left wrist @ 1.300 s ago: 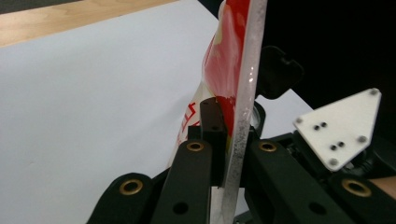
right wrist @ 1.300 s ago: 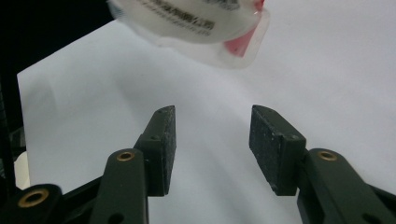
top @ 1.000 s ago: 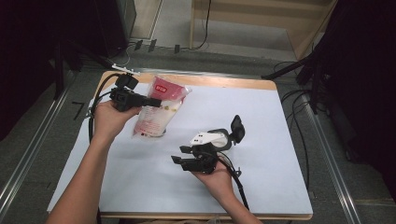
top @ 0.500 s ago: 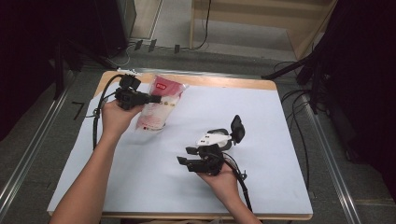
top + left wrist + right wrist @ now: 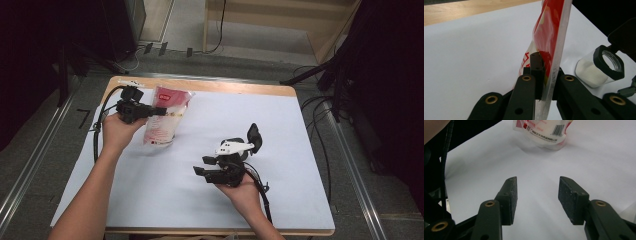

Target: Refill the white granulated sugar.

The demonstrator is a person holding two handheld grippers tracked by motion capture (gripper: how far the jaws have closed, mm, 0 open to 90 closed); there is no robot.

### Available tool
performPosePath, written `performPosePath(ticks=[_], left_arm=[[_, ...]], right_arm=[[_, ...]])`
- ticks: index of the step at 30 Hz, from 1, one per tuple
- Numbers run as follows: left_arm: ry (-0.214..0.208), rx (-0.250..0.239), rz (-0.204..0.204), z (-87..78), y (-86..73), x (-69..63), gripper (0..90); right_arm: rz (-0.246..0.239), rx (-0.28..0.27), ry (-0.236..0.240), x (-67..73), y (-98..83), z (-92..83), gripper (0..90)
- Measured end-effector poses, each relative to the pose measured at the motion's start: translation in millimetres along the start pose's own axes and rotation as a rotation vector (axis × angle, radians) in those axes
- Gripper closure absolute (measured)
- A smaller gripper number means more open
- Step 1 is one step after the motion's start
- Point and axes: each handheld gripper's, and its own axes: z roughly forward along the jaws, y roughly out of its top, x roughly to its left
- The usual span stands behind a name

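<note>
The left gripper [image 5: 159, 111], clamped on the sealed edge of the red-and-white plastic pouch [image 5: 165, 120], has lowered it until its base meets the white-covered counter [image 5: 300, 130], upright. The right gripper [image 5: 537, 200] waits half-open and empty, well apart; release looks next.

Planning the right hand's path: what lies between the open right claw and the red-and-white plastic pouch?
Bare white table cover, seen in the right gripper view between right claw and pouch.
</note>
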Motion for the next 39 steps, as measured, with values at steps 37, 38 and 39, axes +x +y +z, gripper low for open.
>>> performPosePath(ticks=[37,38,39], left_arm=[[-0.041,-0.015,0.008,-31.5,-42.8,3.0,79.7],[-0.037,-0.02,0.011,-31.8,-43.6,2.9,79.2],[-0.04,-0.022,0.016,-32.2,-44.5,3.1,78.9]], right_arm=[[-0.046,0.029,-0.011,-8.9,2.1,-6.0,50.0],[-0.044,0.032,-0.01,-9.2,2.4,-5.5,50.0],[-0.041,0.032,-0.01,-9.1,2.5,-5.4,50.0]])
